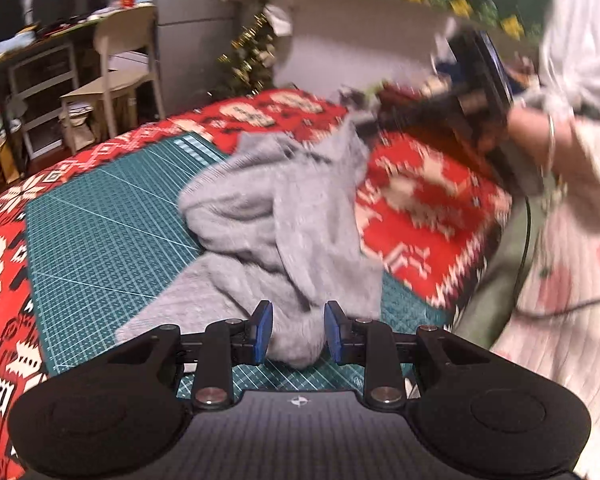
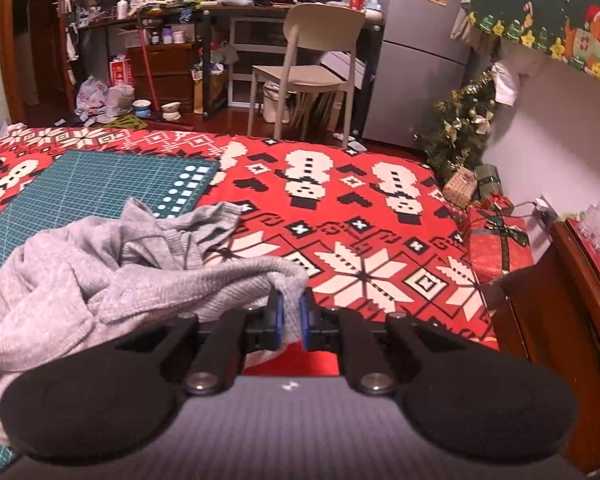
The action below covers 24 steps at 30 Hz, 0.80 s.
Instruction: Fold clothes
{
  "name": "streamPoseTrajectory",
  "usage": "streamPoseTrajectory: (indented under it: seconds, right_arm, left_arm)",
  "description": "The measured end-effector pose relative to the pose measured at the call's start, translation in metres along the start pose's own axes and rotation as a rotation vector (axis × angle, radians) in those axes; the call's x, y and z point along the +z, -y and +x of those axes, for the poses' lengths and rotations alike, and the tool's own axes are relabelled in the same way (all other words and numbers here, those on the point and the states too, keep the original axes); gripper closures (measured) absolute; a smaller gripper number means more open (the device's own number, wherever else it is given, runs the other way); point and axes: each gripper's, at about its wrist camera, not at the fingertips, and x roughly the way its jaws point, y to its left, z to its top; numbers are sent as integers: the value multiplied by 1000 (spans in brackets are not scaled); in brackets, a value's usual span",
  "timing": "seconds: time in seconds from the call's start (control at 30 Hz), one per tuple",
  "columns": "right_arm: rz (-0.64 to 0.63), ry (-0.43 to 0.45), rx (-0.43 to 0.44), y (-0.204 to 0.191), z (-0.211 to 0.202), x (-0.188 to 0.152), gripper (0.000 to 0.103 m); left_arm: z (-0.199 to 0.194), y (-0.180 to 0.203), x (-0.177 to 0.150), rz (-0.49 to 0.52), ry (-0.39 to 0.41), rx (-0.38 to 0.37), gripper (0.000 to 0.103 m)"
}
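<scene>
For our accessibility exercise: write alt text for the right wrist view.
The right tool pinches an edge of a crumpled grey garment, lifting it over a red snowman-patterned cloth and a green cutting mat. Behind stand a pale chair and a small Christmas tree.

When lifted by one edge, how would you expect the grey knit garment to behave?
Probably floppy: the grey garment lies bunched in soft folds. It likely drapes and trails, sagging from the right gripper. Its ribbed knit should grip, not slip.
</scene>
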Motion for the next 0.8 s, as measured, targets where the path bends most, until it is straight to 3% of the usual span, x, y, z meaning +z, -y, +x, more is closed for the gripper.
streamPoseTrajectory:
  seconds: [0.2,0.3,0.33,0.37,0.4,0.47,0.63,0.8]
  right_arm:
    - [29,-11,-14,7,1,-2,94]
    - [24,-13,-15,5,1,-2,94]
    - [24,-13,-15,4,1,-2,94]
    - [24,-13,-15,4,0,-2,94]
    - [23,-13,-15,3,0,-2,94]
    - [28,-14,-12,5,0,-2,94]
    - [29,-20,-6,6,1,-2,94]
    - [5,-31,5,0,3,-3,94]
  left_arm:
    - [0,10,-2,72,25,-22,75]
    - [9,23,-3,142,-2,12,75]
    - [14,25,-3,159,-24,25,77]
    - [20,27,-4,170,-52,40,95]
    - [26,26,-5,170,-87,68,98]
    - [25,16,-6,130,-91,103,98]
    - [5,-35,-3,-111,-42,190,98]
    - [14,-64,-7,-273,-130,233,98]
